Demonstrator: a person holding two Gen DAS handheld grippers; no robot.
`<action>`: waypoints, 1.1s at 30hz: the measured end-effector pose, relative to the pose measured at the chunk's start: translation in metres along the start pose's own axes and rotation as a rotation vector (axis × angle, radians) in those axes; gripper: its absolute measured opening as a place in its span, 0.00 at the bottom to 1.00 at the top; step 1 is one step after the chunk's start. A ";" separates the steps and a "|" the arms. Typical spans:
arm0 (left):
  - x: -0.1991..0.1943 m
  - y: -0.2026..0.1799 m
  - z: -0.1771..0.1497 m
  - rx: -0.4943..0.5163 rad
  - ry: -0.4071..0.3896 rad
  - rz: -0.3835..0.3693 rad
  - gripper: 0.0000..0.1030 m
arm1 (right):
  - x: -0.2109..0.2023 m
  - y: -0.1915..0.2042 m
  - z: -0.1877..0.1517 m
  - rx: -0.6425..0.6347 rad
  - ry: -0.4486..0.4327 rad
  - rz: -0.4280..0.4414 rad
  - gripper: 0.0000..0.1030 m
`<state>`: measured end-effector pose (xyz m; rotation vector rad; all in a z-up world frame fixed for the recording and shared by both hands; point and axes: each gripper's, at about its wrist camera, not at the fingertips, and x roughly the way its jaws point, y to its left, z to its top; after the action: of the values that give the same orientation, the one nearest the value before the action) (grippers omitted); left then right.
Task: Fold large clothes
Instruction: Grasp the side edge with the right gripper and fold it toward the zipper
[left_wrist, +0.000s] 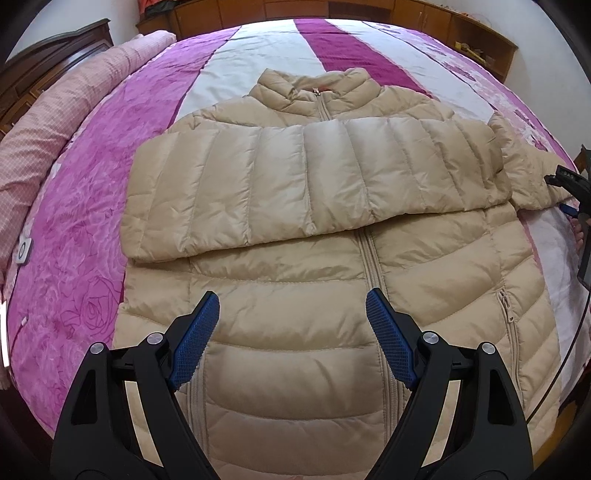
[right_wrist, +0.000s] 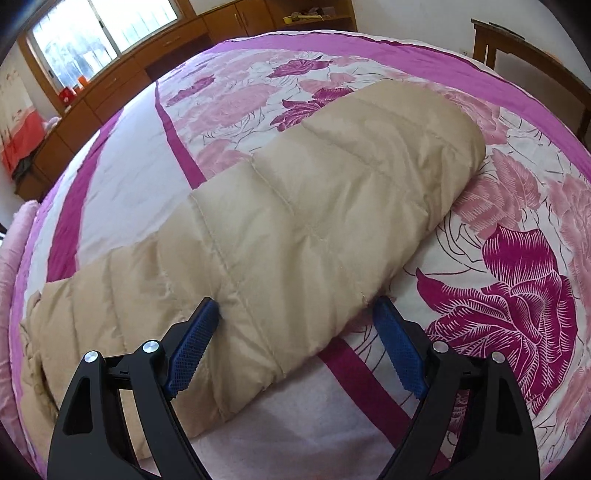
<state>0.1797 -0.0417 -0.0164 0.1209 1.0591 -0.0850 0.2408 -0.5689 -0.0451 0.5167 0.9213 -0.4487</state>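
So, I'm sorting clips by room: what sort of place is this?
Most likely a home bedroom. A beige jacket lies on a bed with a pink floral bedspread, wooden cabinets line the wall, and a window sits above them.

The left gripper (left_wrist: 291, 306) is pointed steeply downward and its jaws are held wide apart, with nothing pressed between the blue pads (left_wrist: 197, 339); the right gripper (right_wrist: 297, 314) is tilted downward as well, its jaws are spread wide, and nothing is clamped by its pads (right_wrist: 400, 350); in the left wrist view, its black body is seen at the right edge.
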 end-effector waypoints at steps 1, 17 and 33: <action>0.000 0.000 0.000 0.001 0.000 0.000 0.79 | 0.000 0.001 0.000 -0.006 -0.001 -0.004 0.78; -0.009 0.001 -0.003 0.010 -0.019 -0.002 0.79 | -0.078 0.019 -0.007 -0.138 -0.169 0.117 0.08; -0.025 0.037 -0.007 -0.026 -0.040 0.011 0.79 | -0.184 0.107 -0.042 -0.304 -0.261 0.342 0.08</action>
<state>0.1662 -0.0034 0.0038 0.1017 1.0193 -0.0632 0.1774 -0.4331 0.1120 0.3184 0.6190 -0.0595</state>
